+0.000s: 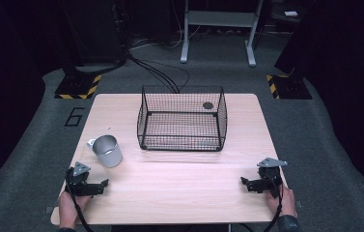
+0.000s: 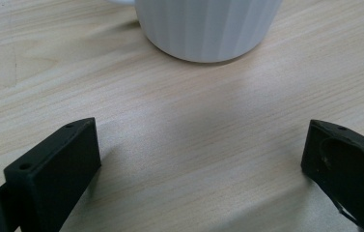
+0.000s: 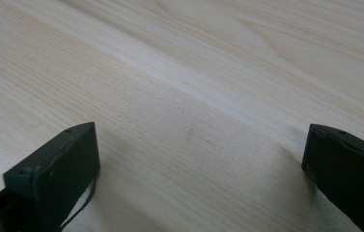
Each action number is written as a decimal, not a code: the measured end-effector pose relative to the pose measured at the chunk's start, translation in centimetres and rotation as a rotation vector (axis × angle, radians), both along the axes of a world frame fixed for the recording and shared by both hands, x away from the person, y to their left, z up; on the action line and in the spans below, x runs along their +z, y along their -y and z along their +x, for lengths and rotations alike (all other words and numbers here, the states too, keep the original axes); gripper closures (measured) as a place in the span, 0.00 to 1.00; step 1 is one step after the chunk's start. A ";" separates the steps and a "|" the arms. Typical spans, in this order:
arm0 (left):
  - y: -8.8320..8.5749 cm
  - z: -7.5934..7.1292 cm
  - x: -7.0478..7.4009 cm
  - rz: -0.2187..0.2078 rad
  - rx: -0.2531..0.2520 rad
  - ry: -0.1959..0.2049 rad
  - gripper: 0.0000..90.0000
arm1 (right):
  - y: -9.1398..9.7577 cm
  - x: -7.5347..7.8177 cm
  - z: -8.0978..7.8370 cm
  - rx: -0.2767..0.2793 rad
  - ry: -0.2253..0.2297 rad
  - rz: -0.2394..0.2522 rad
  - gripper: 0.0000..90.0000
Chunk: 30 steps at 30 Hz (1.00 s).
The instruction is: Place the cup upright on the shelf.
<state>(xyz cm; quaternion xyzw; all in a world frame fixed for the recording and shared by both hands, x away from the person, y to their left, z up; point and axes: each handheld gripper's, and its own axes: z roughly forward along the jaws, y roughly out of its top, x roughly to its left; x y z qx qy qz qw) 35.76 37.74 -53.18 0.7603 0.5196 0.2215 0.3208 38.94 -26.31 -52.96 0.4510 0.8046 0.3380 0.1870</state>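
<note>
Your left claw (image 1: 103,183) rests on the counter (image 1: 179,188) near its front left corner, jaws spread wide with only bare wood between them. The mug (image 1: 107,151) stands upright just beyond it, toward the left edge of the counter, its handle turned to the far left; in the left gripper view the mug (image 2: 208,26) sits straight ahead of the left claw (image 2: 201,145), close but not touching either jaw. Your right claw (image 1: 244,182) lies near the front right corner, well apart from the mug, and its jaws are wide apart too, holding nothing; the right gripper view shows plain wood grain between the jaws of the right claw (image 3: 201,145). A black wire basket (image 1: 182,121) stands at the middle of the counter toward the far edge, beyond and to the right of the mug, with a small dark round thing (image 1: 208,105) showing at its far right corner. Your hands grip both tools from the front edge.
</note>
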 end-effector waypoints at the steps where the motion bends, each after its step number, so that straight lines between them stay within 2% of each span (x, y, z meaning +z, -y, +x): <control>1: 0.1 0.0 -0.1 -0.003 0.007 0.013 0.00 | 0.0 0.0 0.1 0.009 0.006 0.003 0.00; 15: 0.1 0.0 0.0 0.000 -0.003 0.010 0.00 | 0.0 0.0 0.1 0.011 -0.002 -0.001 0.00; 17: 0.1 -0.1 0.2 -0.001 -0.016 -0.004 0.00 | 0.0 0.0 0.1 0.009 -0.003 0.000 0.00; 18: 0.2 -0.1 0.2 -0.013 -0.011 0.013 0.00 | 0.0 0.0 0.1 0.010 -0.002 -0.001 0.00; 22: 0.4 -0.4 0.8 -0.011 -0.010 0.035 0.00 | 0.0 0.0 0.1 0.011 -0.002 0.000 0.00; 30: 0.6 -0.4 3.6 -0.039 -0.037 0.092 0.00 | 0.0 0.0 0.1 0.012 -0.003 0.000 0.00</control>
